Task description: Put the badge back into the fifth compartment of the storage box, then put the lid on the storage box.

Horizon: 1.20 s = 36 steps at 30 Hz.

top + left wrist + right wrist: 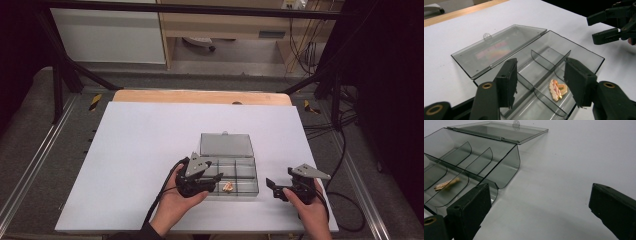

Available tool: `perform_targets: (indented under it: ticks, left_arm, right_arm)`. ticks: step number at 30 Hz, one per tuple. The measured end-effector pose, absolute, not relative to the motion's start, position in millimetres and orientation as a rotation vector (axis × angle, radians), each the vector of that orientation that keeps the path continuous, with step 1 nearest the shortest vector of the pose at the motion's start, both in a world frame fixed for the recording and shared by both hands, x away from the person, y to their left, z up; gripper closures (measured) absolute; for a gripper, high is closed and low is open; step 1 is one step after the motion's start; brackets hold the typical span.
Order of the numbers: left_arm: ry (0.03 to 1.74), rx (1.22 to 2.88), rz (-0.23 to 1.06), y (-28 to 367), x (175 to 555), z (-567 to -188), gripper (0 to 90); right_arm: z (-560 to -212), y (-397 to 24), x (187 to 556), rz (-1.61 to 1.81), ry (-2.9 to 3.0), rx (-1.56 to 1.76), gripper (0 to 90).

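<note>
While the smoky clear compartment box (pixel 235 175) sits near the front of the white table (pixel 140 150) with its lid (pixel 226 144) thrown flat open behind it, the left gripper (pixel 212 182) hovers over the box's left end, held in the person's left hand (pixel 172 202); its jaws stand apart with nothing between them. In the left gripper view a small gold and pink trinket (pixel 558 89) lies flat in a front compartment, between the two jaws and just beyond their tips (lower than them, not touching either); the dividers (pixel 541 63) split the box into several bays. The right gripper (pixel 274 186) rests off the box's right end, near but apart from it; its jaws gape wide over bare table, and the trinket (pixel 446 184) lies well to their left.
</note>
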<state>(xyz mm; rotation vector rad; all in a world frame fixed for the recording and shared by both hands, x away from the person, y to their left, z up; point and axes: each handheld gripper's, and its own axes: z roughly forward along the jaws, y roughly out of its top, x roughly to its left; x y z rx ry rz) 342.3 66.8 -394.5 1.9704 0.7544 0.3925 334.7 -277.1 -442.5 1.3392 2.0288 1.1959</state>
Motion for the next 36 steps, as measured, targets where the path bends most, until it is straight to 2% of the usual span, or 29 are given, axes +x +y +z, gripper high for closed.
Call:
perform_targets:
  ticks: [22, 36]
  left_arm:
    - [0.861, 1.973, 0.399, 91.7, 367.0, -397.9, 15.4]
    - [0.937, 1.947, 0.427, 130.4, 400.9, -405.1, 14.6]
  right_arm:
    - [-435.7, -273.4, 374.8, 1.125, 2.080, 1.346, 5.2]
    - [-434.6, -268.4, 409.0, 1.100, 2.171, 1.304, 8.5]
